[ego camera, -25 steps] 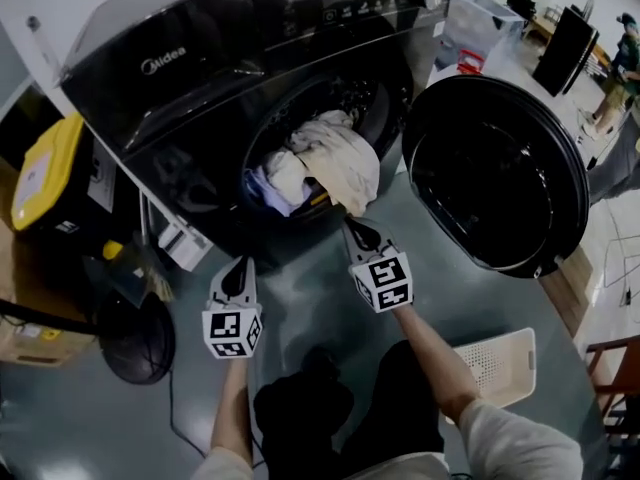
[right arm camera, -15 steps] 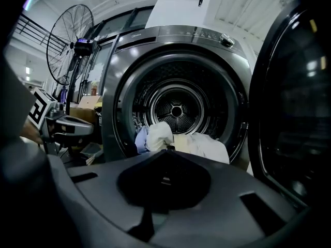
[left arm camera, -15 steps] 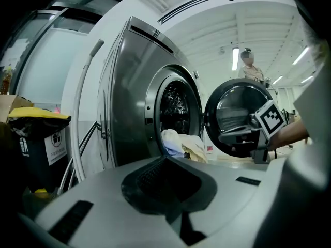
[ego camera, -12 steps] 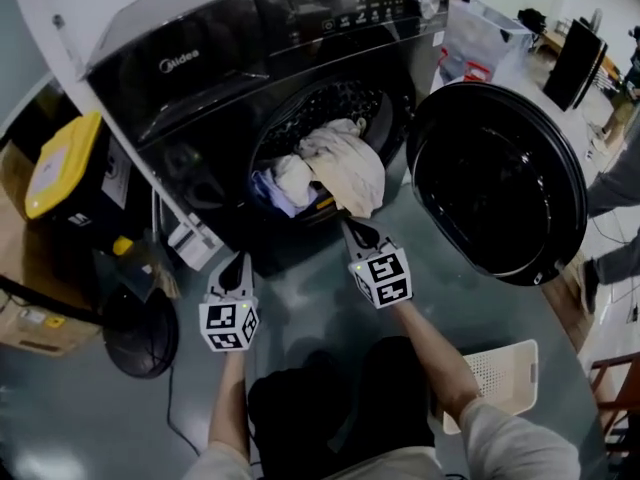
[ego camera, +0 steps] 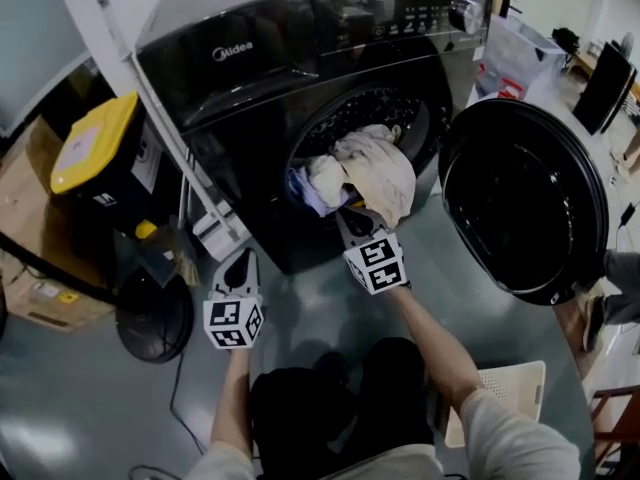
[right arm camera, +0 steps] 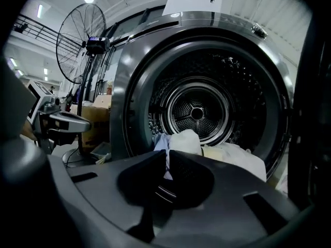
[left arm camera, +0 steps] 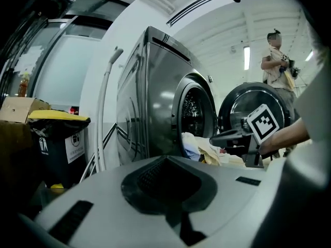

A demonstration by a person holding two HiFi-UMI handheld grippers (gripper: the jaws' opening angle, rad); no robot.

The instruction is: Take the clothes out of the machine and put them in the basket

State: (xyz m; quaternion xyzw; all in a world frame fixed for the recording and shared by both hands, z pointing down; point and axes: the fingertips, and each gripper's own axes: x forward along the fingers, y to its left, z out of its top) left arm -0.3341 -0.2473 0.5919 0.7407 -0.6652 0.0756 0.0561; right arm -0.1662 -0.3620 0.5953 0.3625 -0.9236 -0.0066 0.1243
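The black washing machine (ego camera: 300,58) stands with its round door (ego camera: 525,203) swung open to the right. A cream cloth (ego camera: 385,173) hangs over the drum's lower rim, with white and blue clothes (ego camera: 320,180) beside it; these clothes (right arm camera: 191,141) also show in the right gripper view. My right gripper (ego camera: 348,218) is shut and empty, its tip at the drum's rim just below the cream cloth. My left gripper (ego camera: 240,265) is shut, lower left, in front of the machine's panel and apart from the clothes. The white basket (ego camera: 500,398) lies on the floor at lower right.
A black bin with a yellow lid (ego camera: 95,143) and a cardboard box (ego camera: 40,298) stand left of the machine. A floor fan's base (ego camera: 155,318) and cable lie near my left gripper. A person (left arm camera: 276,56) stands beyond the door.
Both grippers have moved forward toward the machine, the right one closer to the drum opening. The view has shifted, so the machine sits further right. Both jaws stay shut.
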